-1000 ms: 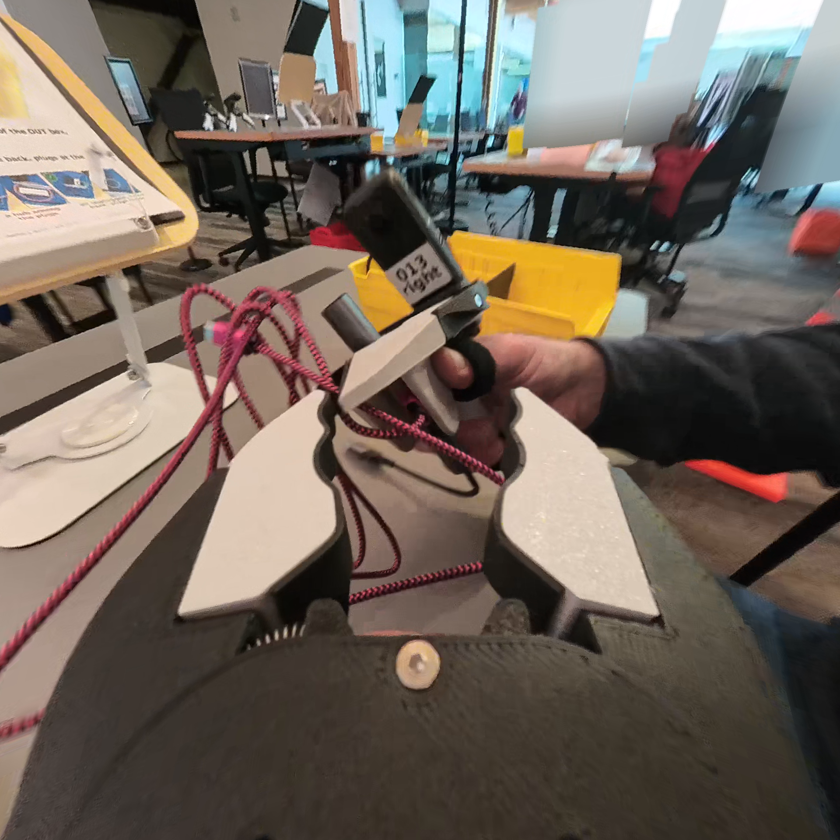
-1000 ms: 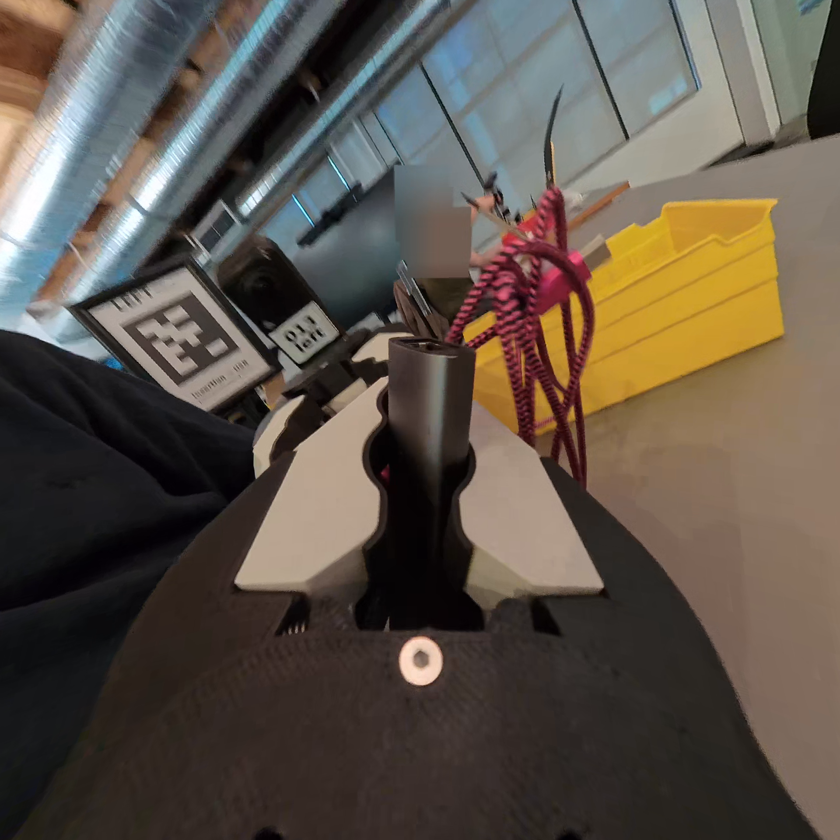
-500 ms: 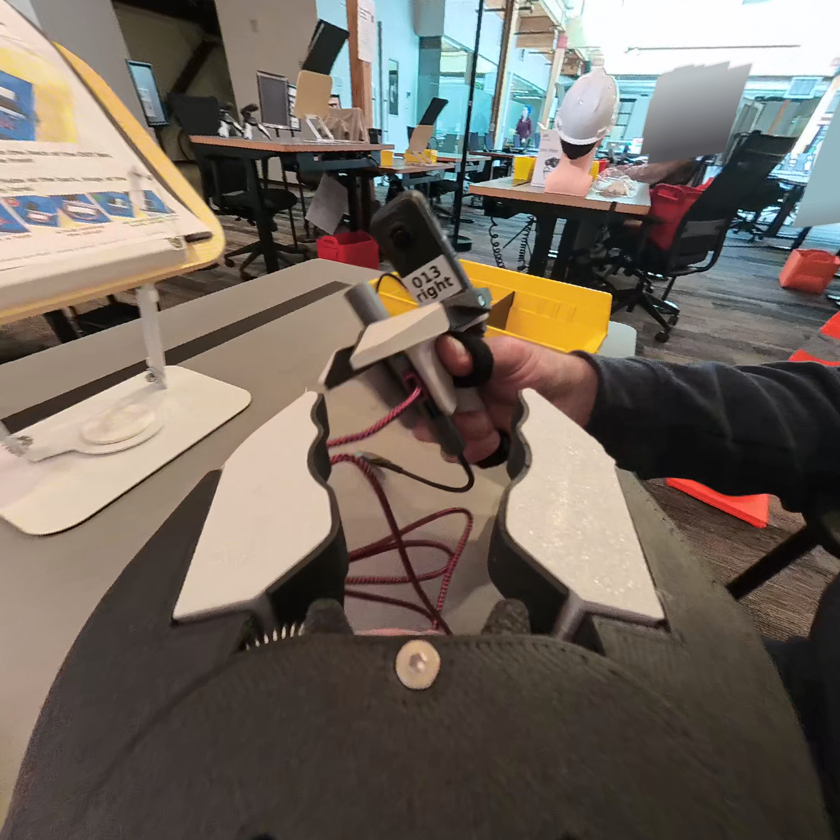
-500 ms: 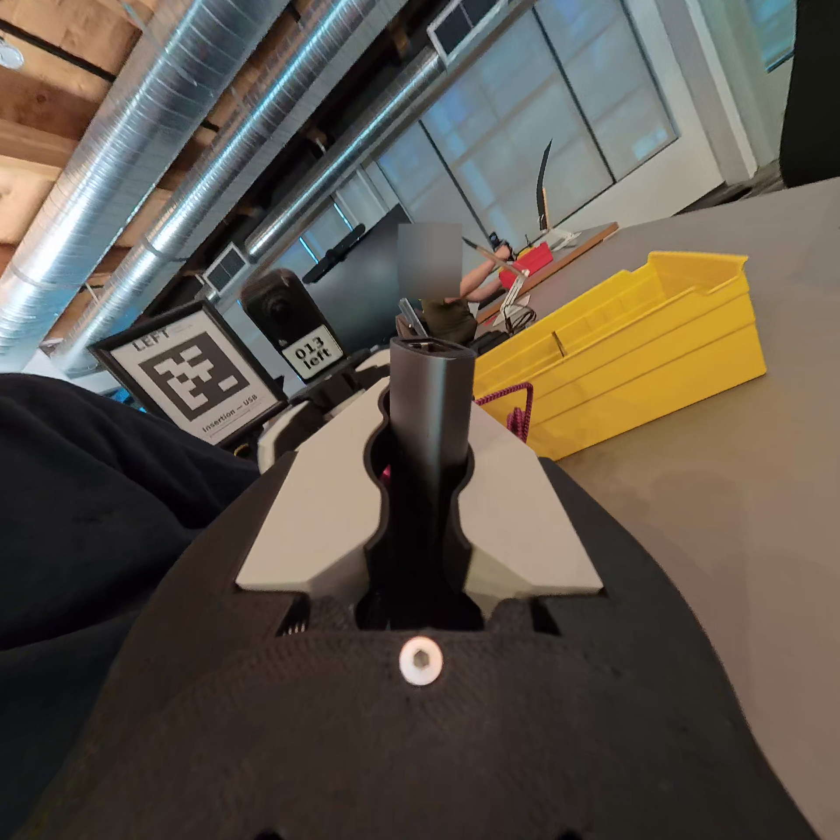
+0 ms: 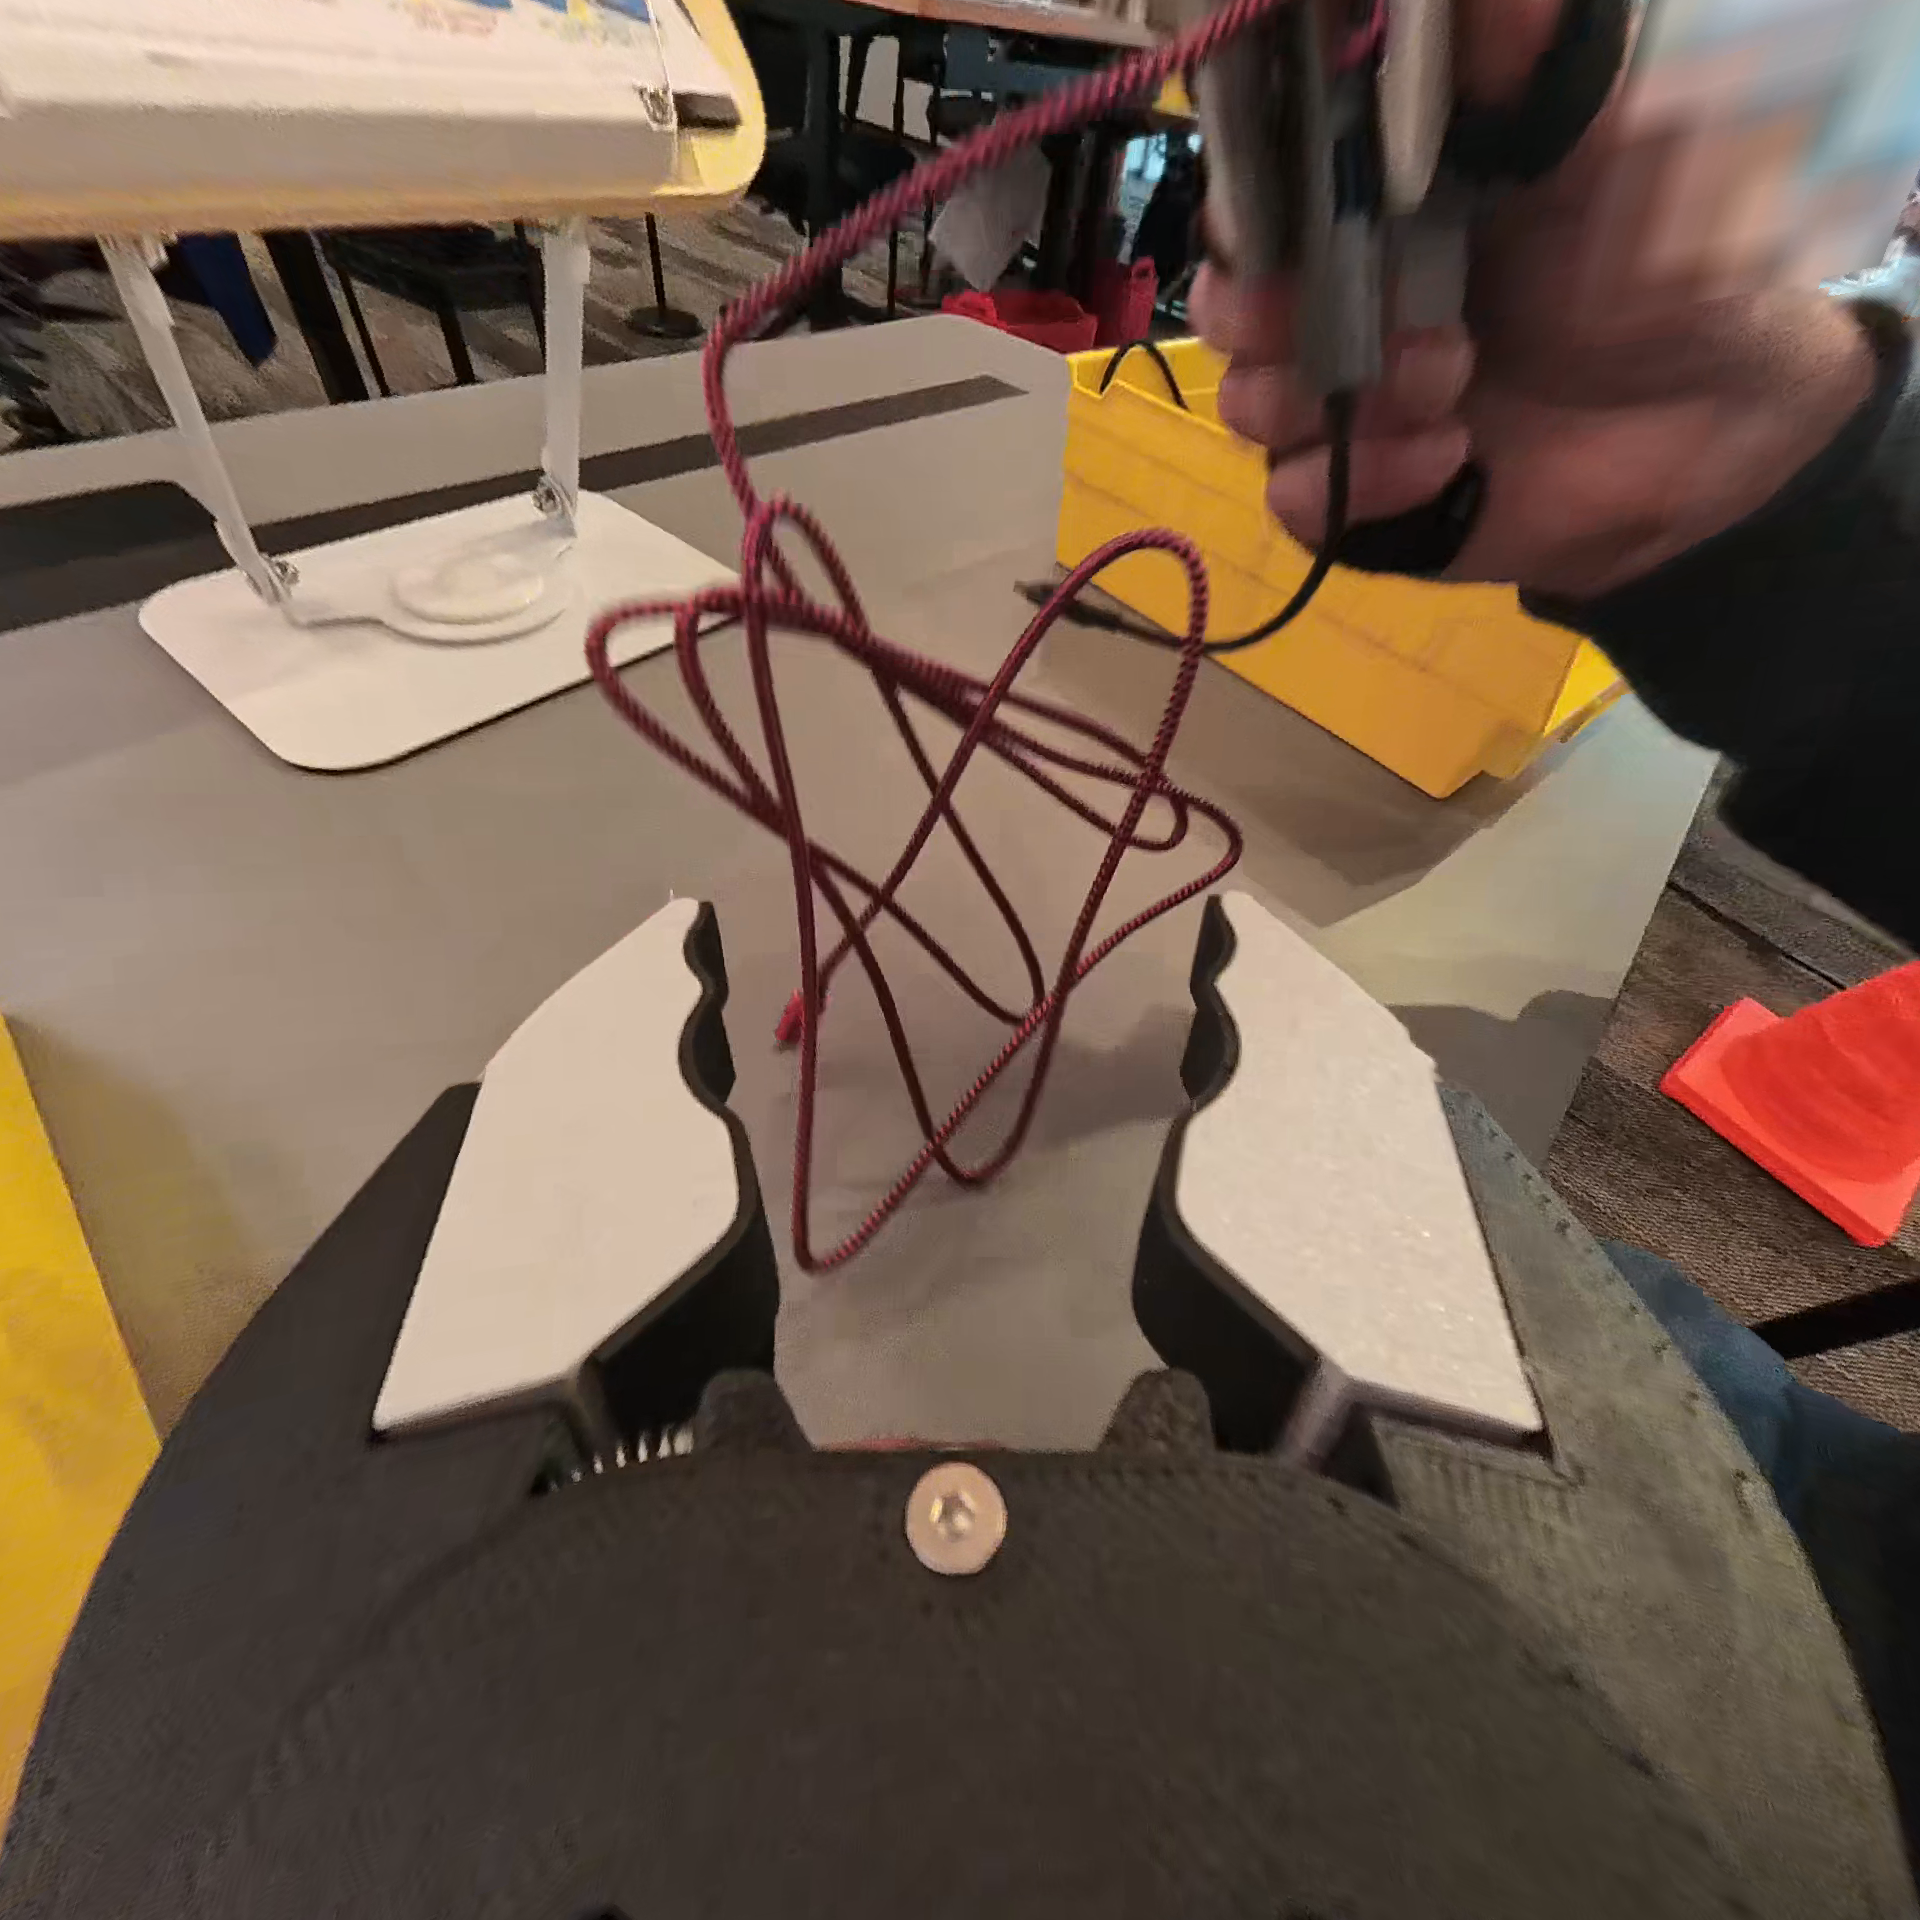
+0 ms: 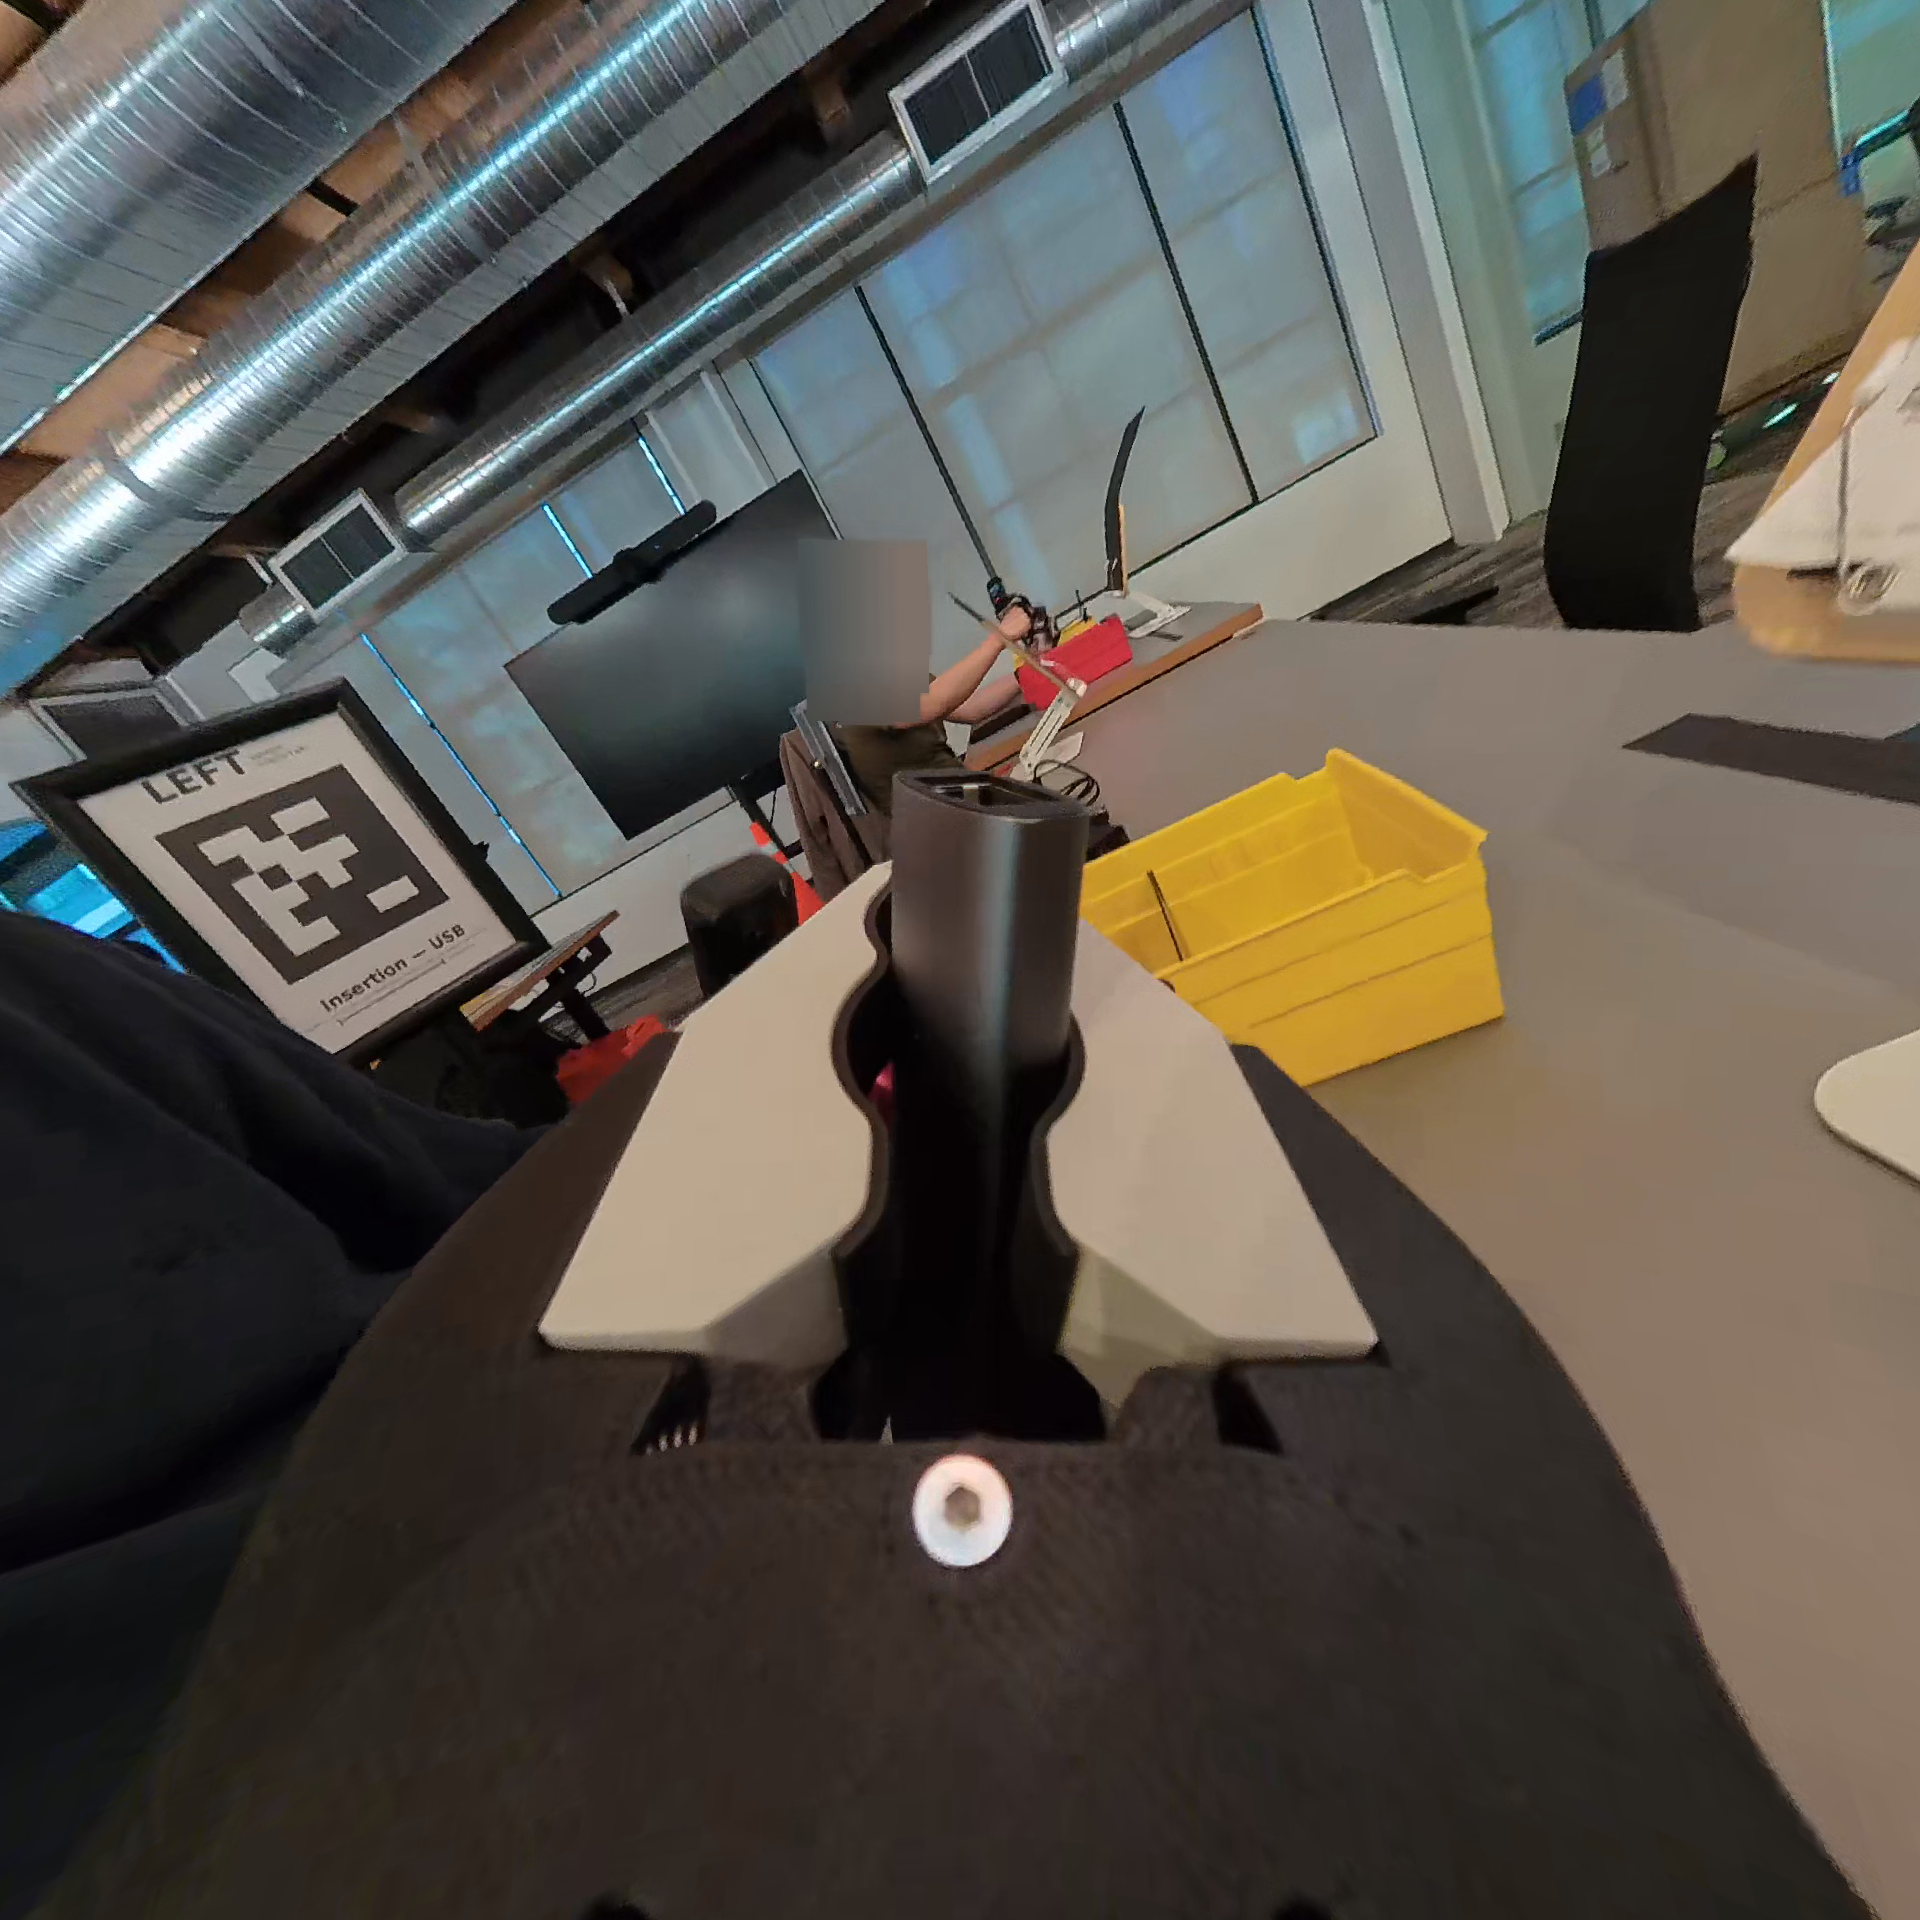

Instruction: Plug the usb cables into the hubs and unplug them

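My right gripper (image 6: 982,935) is shut on a dark grey USB hub (image 6: 987,831) that stands upright between the jaws, port end up. In the left wrist view the right gripper (image 5: 1351,156) is blurred at the top right, held in a hand. A red braided USB cable (image 5: 935,779) hangs from it in tangled loops down to the grey table (image 5: 312,935), with a plug end (image 5: 790,1023) dangling low. The hub's thin black lead (image 5: 1309,592) droops below the hand. My left gripper (image 5: 956,935) is open and empty, with the loops hanging just ahead of its jaws.
A yellow bin (image 5: 1299,644) stands at the table's right, and also shows in the right wrist view (image 6: 1351,935). A white stand base (image 5: 416,623) carries an instruction board at back left. An orange object (image 5: 1818,1091) lies on the floor. A framed marker sign (image 6: 291,862) stands left. There is about 15 cm between the tips of the two grippers.
The right gripper has risen and come nearer, lifting the red cable so it dangles in loops. The left view has tilted down towards the table. The right view has swung right.
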`<state>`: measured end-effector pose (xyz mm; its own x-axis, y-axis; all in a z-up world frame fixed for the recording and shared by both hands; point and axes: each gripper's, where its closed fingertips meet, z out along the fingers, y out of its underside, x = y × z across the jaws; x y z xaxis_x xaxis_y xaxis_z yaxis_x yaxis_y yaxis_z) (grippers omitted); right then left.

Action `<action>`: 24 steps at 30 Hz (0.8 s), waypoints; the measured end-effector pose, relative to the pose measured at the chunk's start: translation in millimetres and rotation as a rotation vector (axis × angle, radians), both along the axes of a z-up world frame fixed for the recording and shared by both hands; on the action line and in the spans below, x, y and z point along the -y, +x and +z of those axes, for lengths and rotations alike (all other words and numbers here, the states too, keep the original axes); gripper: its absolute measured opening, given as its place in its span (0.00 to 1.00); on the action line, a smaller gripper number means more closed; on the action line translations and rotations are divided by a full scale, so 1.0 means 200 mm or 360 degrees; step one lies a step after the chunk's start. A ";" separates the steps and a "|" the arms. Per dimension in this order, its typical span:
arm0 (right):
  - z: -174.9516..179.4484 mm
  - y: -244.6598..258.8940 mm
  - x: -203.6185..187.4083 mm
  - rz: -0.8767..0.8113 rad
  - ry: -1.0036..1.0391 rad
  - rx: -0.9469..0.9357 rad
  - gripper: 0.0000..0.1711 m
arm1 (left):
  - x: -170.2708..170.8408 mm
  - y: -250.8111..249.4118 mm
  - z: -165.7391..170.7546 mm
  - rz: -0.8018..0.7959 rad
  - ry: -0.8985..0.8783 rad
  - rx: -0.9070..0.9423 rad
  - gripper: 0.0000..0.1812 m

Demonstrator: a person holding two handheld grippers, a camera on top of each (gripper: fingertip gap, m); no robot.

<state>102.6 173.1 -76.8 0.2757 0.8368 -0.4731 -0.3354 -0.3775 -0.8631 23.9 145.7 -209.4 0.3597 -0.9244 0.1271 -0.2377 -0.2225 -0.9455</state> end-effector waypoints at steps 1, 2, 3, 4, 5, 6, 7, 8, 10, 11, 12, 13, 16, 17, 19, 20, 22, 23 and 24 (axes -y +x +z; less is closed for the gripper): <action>0.05 0.02 0.00 -0.0015 0.0020 -0.0005 0.10 | -0.01 0.00 -0.01 0.0012 -0.0003 -0.0002 0.47; 0.10 0.04 0.00 -0.0024 0.0042 -0.0009 0.10 | -0.02 -0.01 -0.03 0.0031 -0.0004 0.0002 0.48; 0.15 0.06 0.00 -0.0041 0.0061 -0.0013 0.10 | -0.02 -0.01 -0.04 0.0039 -0.0018 0.0013 0.48; 0.22 0.09 -0.01 -0.0061 0.0086 -0.0011 0.09 | -0.02 -0.01 -0.05 0.0033 -0.0045 0.0023 0.47; 0.28 0.12 0.00 -0.0076 0.0118 -0.0006 0.10 | -0.02 -0.01 -0.07 0.0028 -0.0071 0.0023 0.47; 0.35 0.15 -0.01 -0.0100 0.0141 0.0000 0.10 | -0.02 -0.01 -0.09 0.0030 -0.0083 0.0016 0.47; 0.41 0.18 -0.01 -0.0118 0.0165 0.0006 0.09 | -0.02 -0.01 -0.11 0.0033 -0.0087 0.0011 0.47; 0.48 0.22 -0.01 -0.0136 0.0191 0.0024 0.10 | -0.02 -0.01 -0.13 0.0033 -0.0095 0.0006 0.47; 0.58 0.29 -0.04 -0.0199 0.0217 0.0076 0.10 | -0.03 -0.01 -0.15 0.0026 -0.0120 -0.0002 0.47; 0.65 0.33 -0.05 -0.0224 0.0235 0.0077 0.10 | -0.03 0.00 -0.16 0.0022 -0.0130 -0.0002 0.47; 0.72 0.37 -0.05 -0.0253 0.0256 0.0071 0.09 | -0.02 0.00 -0.18 0.0017 -0.0142 -0.0004 0.46; 0.79 0.42 -0.06 -0.0284 0.0280 0.0080 0.10 | -0.02 0.00 -0.19 0.0012 -0.0153 -0.0010 0.46; 1.00 0.58 -0.07 -0.0392 0.0359 0.0121 0.09 | -0.02 0.01 -0.21 0.0003 -0.0164 -0.0021 0.46; 1.07 0.64 -0.06 -0.0433 0.0381 0.0142 0.09 | -0.02 0.01 -0.22 0.0000 -0.0172 -0.0023 0.46; 1.19 0.77 -0.06 -0.0529 0.0425 0.0188 0.09 | -0.02 0.01 -0.23 -0.0007 -0.0189 -0.0015 0.46; 1.26 0.84 -0.06 -0.0573 0.0445 0.0207 0.09 | -0.01 0.02 -0.23 -0.0012 -0.0191 -0.0017 0.46; 1.37 0.97 -0.04 -0.0662 0.0481 0.0239 0.09 | -0.01 0.02 -0.25 -0.0020 -0.0195 -0.0026 0.46; 1.41 1.04 -0.02 -0.0702 0.0496 0.0257 0.09 | -0.01 0.03 -0.25 -0.0025 -0.0203 -0.0024 0.46; 1.45 1.11 -0.01 -0.0751 0.0503 0.0289 0.10 | -0.01 0.03 -0.26 -0.0029 -0.0210 -0.0023 0.46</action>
